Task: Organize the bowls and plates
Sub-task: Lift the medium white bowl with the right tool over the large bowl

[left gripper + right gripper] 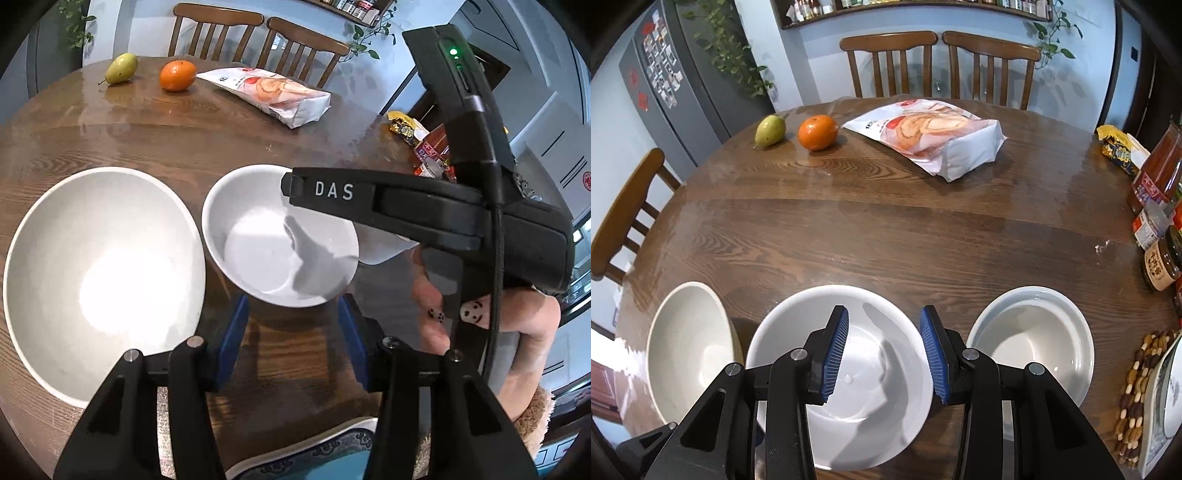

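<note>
Left gripper [291, 301]: pads apart, near edge of the middle bowl [258, 251] between their tips; cannot tell whether they press it. Right gripper [884, 310]: jaws parted and empty, hanging over the middle bowl's hollow. Large bowl [103, 273] just left of the middle bowl, smaller bowl [1034, 332] just right of it, all on the table [886, 229]. Well beyond the middle bowl: pear [771, 130], orange [817, 132], snack bag [931, 140].

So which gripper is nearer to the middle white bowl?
Right. The right gripper hangs directly over the middle white bowl, jaws open and not touching it. The left gripper sits beside it, over bare table.
</note>
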The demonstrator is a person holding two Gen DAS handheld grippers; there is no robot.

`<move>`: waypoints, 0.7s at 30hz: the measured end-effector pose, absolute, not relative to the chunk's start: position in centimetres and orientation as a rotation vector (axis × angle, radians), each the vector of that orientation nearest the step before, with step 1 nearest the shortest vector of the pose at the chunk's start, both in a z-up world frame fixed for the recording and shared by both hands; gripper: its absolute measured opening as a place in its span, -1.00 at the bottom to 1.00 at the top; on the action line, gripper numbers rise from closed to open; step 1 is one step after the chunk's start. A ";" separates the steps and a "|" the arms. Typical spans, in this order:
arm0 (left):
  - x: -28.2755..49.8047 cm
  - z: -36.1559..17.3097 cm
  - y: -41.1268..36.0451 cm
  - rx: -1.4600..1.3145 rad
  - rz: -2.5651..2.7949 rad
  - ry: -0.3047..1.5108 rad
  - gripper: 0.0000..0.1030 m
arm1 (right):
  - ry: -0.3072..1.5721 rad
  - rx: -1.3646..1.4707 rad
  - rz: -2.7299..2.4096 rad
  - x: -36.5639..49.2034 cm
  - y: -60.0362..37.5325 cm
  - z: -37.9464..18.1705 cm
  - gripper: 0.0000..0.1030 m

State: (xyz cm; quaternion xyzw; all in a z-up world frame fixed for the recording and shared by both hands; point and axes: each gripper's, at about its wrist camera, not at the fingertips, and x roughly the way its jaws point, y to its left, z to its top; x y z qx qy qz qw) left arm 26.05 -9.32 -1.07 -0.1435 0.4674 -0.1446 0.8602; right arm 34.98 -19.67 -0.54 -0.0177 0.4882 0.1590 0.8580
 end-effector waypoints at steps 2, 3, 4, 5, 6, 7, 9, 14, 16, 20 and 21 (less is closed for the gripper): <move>26.1 -1.1 -9.4 -0.293 -0.290 0.973 0.00 | 1.032 -0.034 0.338 35.0 -19.6 -0.7 -0.18; 26.1 -1.1 -9.5 -0.286 -0.288 0.971 0.00 | 1.030 -0.036 0.337 35.0 -19.6 -0.8 -0.18; 26.1 -1.1 -9.6 -0.277 -0.285 0.966 0.00 | 1.029 -0.040 0.335 35.0 -19.5 -0.8 -0.18; 26.1 -1.1 -9.7 -0.267 -0.279 0.959 0.00 | 1.025 -0.046 0.334 34.9 -19.5 -0.8 -0.18; 26.1 -1.2 -9.7 -0.264 -0.278 0.957 0.00 | 1.022 -0.052 0.334 34.9 -19.4 -0.9 -0.18; 26.1 -1.2 -9.7 -0.262 -0.277 0.954 0.00 | 1.020 -0.056 0.333 34.9 -19.3 -0.9 -0.18; 26.1 -1.2 -9.7 -0.260 -0.278 0.949 0.00 | 1.016 -0.067 0.331 34.8 -19.2 -1.0 -0.18; 26.1 -1.1 -9.7 -0.259 -0.272 0.940 -0.03 | 1.024 -0.080 0.343 34.7 -19.0 -1.0 -0.18; 26.1 -1.1 -9.7 -0.259 -0.272 0.937 -0.03 | 1.022 -0.090 0.339 34.6 -18.9 -1.0 -0.18; 26.0 -1.0 -9.7 -0.266 -0.283 0.934 -0.03 | 1.017 -0.101 0.331 34.4 -18.9 -0.8 -0.18; 26.0 -0.9 -9.7 -0.269 -0.285 0.933 -0.03 | 1.013 -0.105 0.326 34.4 -18.9 -0.7 -0.18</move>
